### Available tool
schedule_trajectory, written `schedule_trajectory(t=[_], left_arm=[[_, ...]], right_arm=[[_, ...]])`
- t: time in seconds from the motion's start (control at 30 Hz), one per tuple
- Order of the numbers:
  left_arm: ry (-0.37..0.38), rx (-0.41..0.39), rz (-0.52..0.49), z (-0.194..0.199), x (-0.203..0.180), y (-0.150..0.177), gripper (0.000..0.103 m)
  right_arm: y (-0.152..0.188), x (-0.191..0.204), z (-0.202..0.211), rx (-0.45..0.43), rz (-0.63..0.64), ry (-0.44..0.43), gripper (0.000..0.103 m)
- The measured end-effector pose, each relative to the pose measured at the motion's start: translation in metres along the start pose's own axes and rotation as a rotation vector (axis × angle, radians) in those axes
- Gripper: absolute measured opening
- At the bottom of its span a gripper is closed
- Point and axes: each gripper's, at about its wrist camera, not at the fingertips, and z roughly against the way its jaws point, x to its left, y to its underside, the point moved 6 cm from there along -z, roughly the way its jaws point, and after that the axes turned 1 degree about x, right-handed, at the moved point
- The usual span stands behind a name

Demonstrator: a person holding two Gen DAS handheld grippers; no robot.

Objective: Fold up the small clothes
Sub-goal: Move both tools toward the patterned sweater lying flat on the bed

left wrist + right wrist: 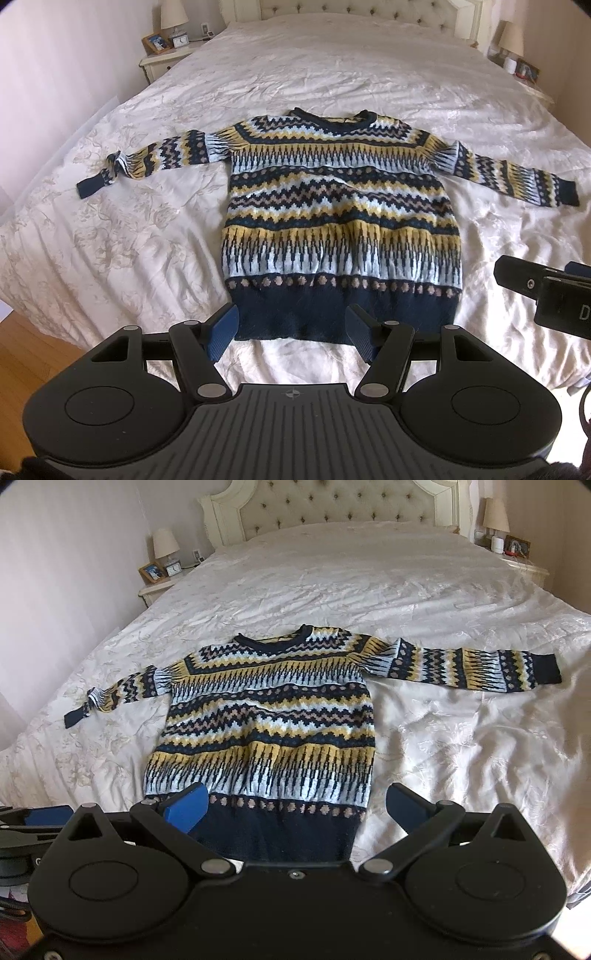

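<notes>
A patterned knit sweater (340, 218) in navy, yellow and pale blue lies flat on the bed, front up, neck toward the headboard, both sleeves spread out; it also shows in the right wrist view (269, 723). Its left sleeve (144, 162) is bunched near the cuff. Its right sleeve (476, 664) lies straight. My left gripper (291, 332) is open and empty, just above the navy hem (343, 314). My right gripper (295, 808) is open and empty over the hem's right part (280, 830); it also shows at the right edge of the left wrist view (546, 291).
The bed's cream floral cover (110, 240) spreads around the sweater. A tufted headboard (332, 506) stands at the far end. A nightstand with a lamp, clock and photo frame (166, 40) is at the far left, another nightstand (517, 554) at the far right. Wooden floor (33, 350) shows at the lower left.
</notes>
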Motion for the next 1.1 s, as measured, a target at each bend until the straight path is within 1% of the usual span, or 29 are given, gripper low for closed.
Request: schedule_trajectory(t=[0.23,0.4,0.57,0.63,0.73,0.8,1.0,1.1], left_arm=[[0.000,-0.004,0.000,0.002,0.000,0.000,0.063],[-0.003,-0.005,0.006,0.003,0.001,0.000,0.063],[-0.007,-0.011,0.004,0.006,-0.001,0.000,0.063],[-0.008,-0.014,0.002,0.007,-0.002,-0.001,0.063],[-0.011,-0.018,-0.002,0.008,-0.004,-0.001,0.063],[-0.012,-0.019,-0.004,0.008,-0.006,-0.001,0.063],[-0.012,-0.017,-0.009,0.008,-0.009,0.000,0.063],[-0.013,-0.019,-0.011,0.009,-0.012,0.000,0.063]], right_arm=[[-0.001,0.000,0.005,-0.012,0.027,0.037,0.102],[-0.003,0.005,0.009,-0.031,0.047,0.025,0.102],[-0.005,0.009,0.014,-0.046,0.068,0.065,0.102],[-0.006,0.008,0.015,-0.044,0.062,0.060,0.102],[-0.006,0.006,0.015,-0.036,0.033,0.015,0.102],[-0.005,0.005,0.015,-0.026,0.019,0.002,0.102],[-0.004,0.006,0.018,-0.036,0.047,0.061,0.102],[-0.004,0.006,0.020,-0.044,0.047,0.047,0.102]])
